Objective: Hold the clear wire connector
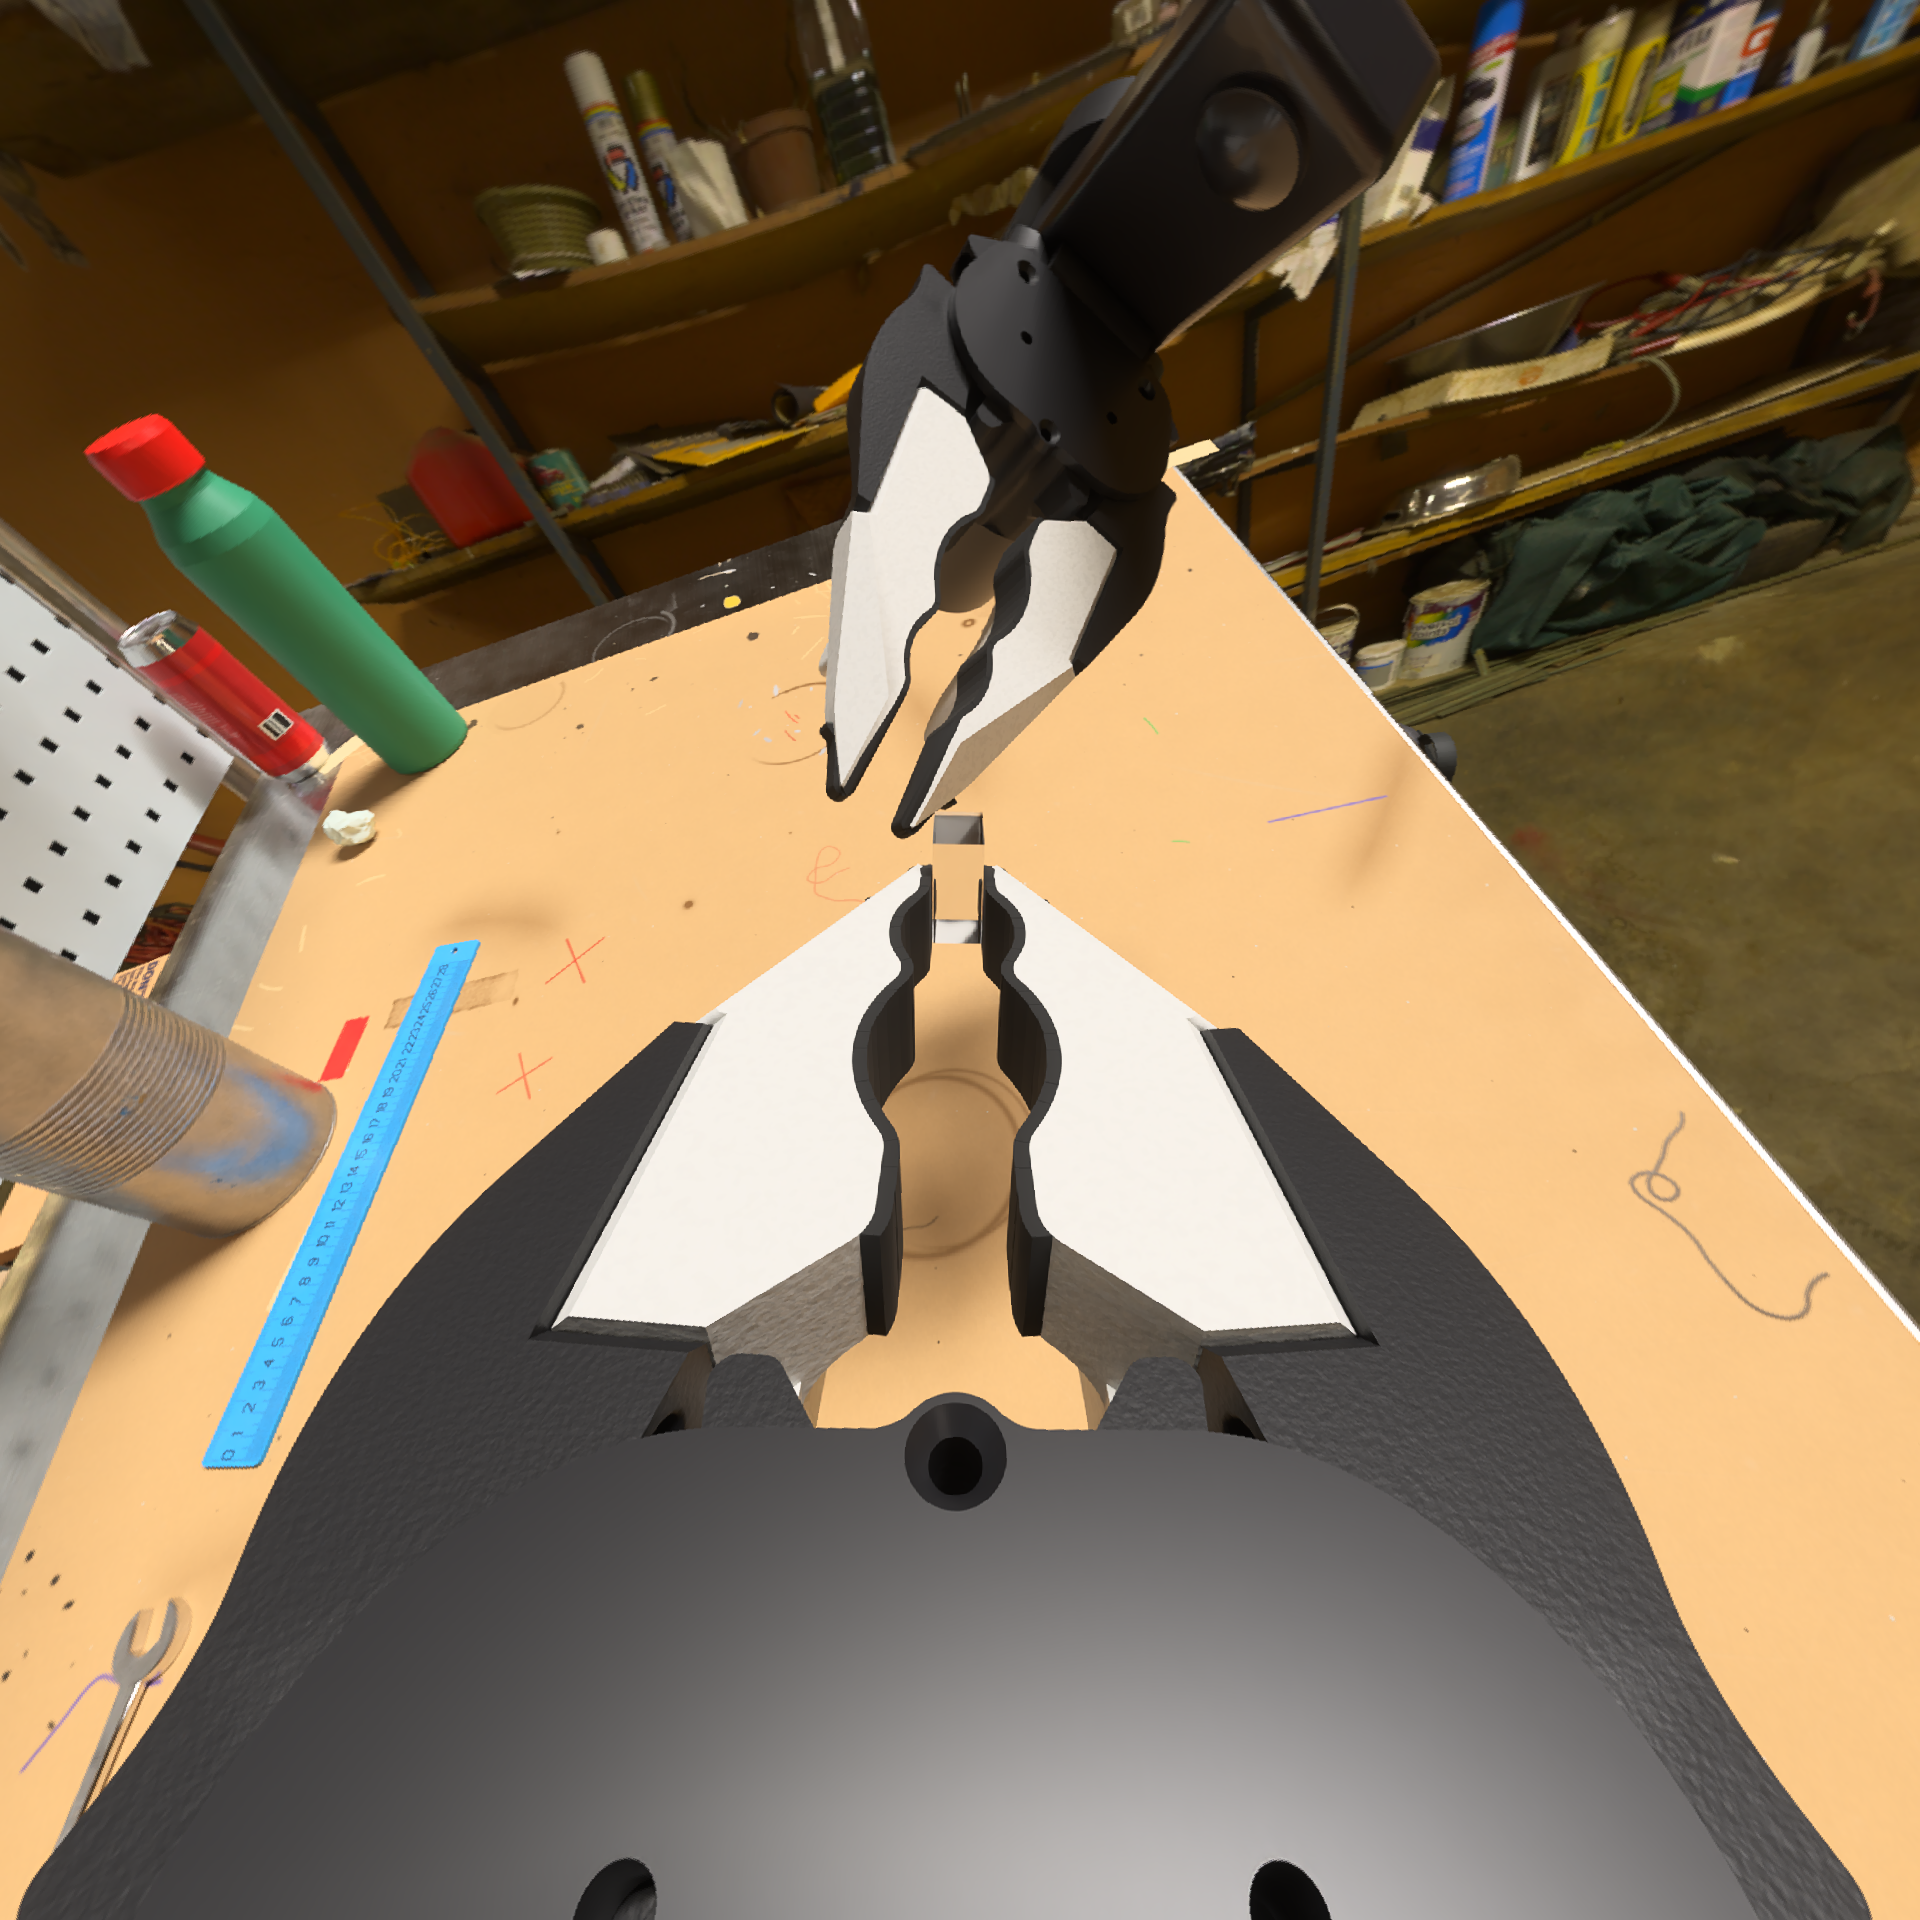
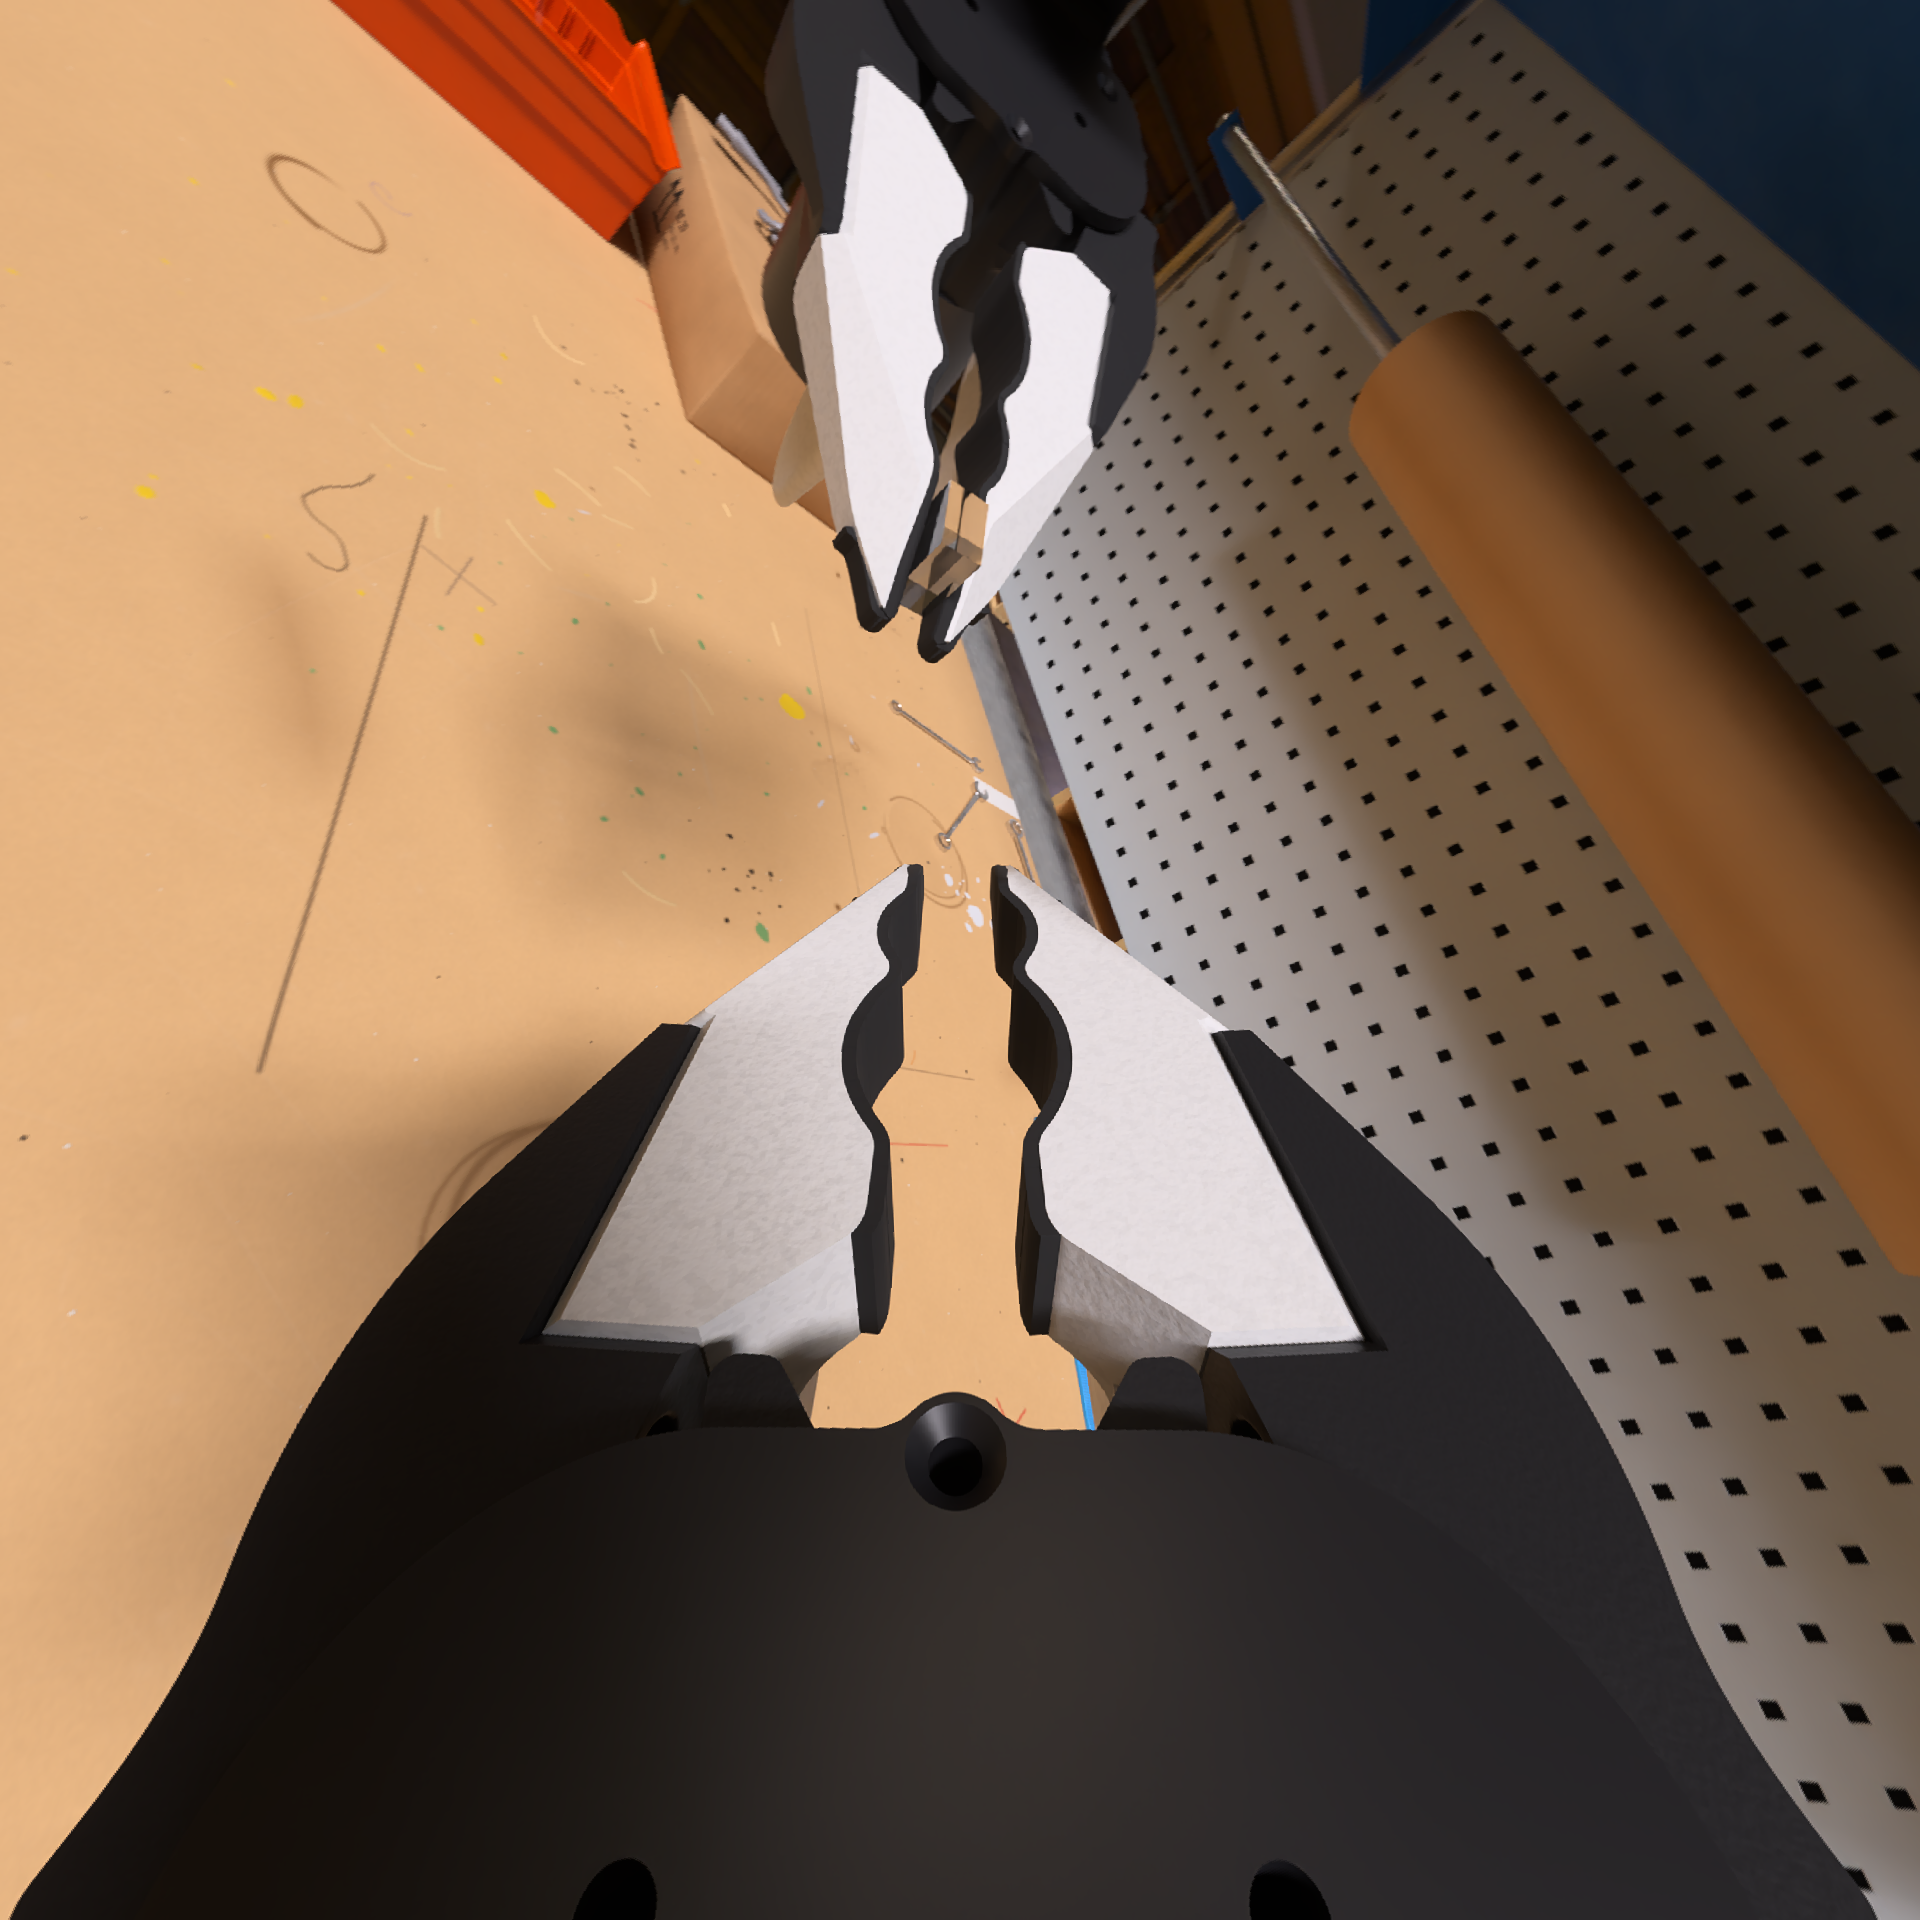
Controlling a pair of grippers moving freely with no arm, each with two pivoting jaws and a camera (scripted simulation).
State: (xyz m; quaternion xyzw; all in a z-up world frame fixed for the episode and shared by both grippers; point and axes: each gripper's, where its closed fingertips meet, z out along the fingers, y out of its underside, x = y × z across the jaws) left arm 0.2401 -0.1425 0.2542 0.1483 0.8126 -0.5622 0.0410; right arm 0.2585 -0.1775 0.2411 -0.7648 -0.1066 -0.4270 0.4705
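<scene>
Left gripper (image 1: 956, 883) fingertips pinched narrow, gripping. Right gripper (image 2: 954, 883) opposite, tips pointing toward it, jaws slightly parted, empty.

Bench top (image 1: 1299, 1039): tan board, marked with pen scribbles, red crosses, paint specks. Lying on it: blue ruler (image 1: 343, 1205) along the left side, red tape strip (image 1: 345, 1047) just beside the ruler's far half, spanner (image 1: 130, 1683) at the near left corner. Green bottle (image 1: 301, 613) with red cap stands at the far left; crumpled paper scrap (image 1: 350, 826) near its base. Right wrist view: cardboard box (image 2: 717, 343) at the far edge.
</scene>
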